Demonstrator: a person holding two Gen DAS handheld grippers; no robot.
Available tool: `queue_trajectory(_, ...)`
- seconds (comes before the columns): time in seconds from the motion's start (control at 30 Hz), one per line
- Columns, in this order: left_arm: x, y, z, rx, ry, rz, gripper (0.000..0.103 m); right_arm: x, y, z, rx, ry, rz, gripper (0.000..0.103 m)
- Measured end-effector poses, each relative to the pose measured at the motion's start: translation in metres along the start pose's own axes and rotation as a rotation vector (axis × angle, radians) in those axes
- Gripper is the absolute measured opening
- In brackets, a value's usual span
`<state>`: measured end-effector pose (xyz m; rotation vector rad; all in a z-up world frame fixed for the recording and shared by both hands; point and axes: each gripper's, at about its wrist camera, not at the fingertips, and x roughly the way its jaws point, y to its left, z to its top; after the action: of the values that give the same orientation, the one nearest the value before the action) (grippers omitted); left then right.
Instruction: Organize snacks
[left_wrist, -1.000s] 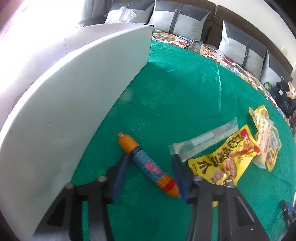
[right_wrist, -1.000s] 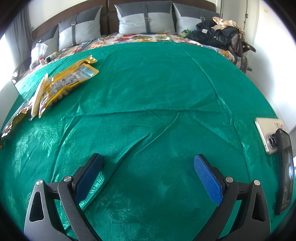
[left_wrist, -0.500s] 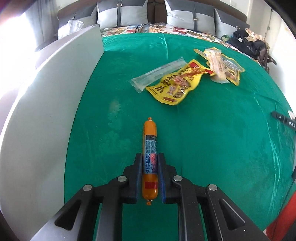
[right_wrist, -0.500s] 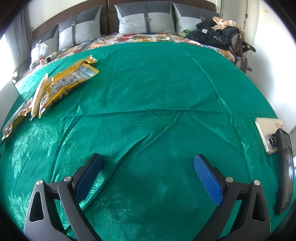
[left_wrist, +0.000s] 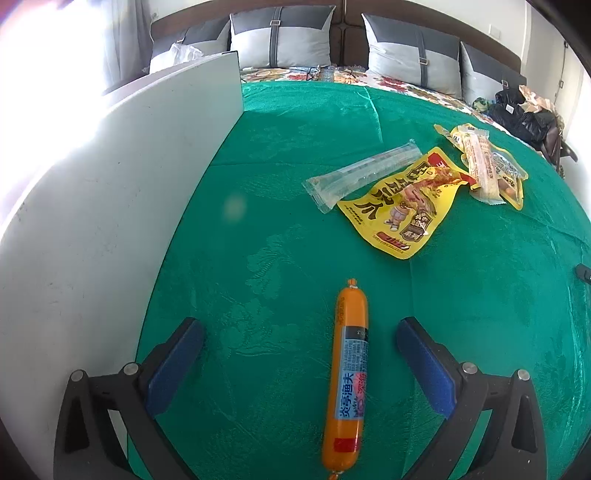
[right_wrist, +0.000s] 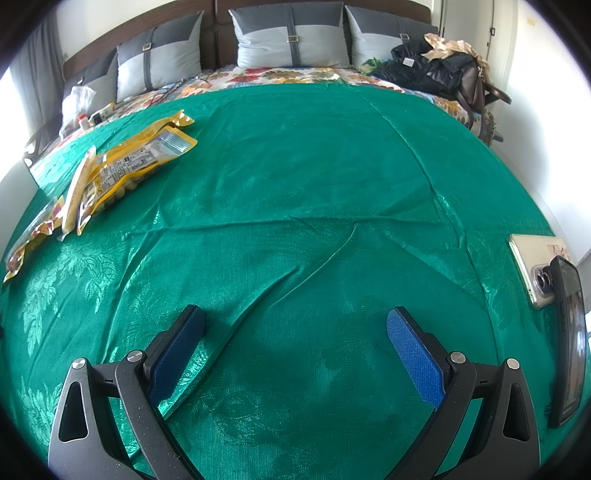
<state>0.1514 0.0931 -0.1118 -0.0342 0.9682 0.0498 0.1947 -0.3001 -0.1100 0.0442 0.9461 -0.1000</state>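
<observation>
Snacks (left_wrist: 400, 205) lay on a green-covered bed (left_wrist: 295, 155), sausage (left_wrist: 347, 380) untouched between left gripper's (left_wrist: 299, 363) opening jaws, right gripper's (right_wrist: 295, 354) jaws apart and empty, grey pillows (right_wrist: 291, 37) behind.

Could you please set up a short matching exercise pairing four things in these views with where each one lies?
Things:
1. sausage
2. clear tube packet
3. phones
4. white board

Places:
A. at the cloth's right edge
B. between the opening left gripper's pads, untouched
C. standing along the cloth's left side
D. partly under the yellow pouch

Pairs: 1-B, 2-D, 3-A, 4-C
</observation>
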Motion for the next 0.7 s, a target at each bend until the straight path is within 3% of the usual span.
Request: queue_trajectory(0.7, 0.0026, 0.0004, -0.0002, -0.005, -0.01, 0.0, 0.103, 0.0, 0.0003, -0.0003, 0.002, -0.001, 0.0, 0.101)
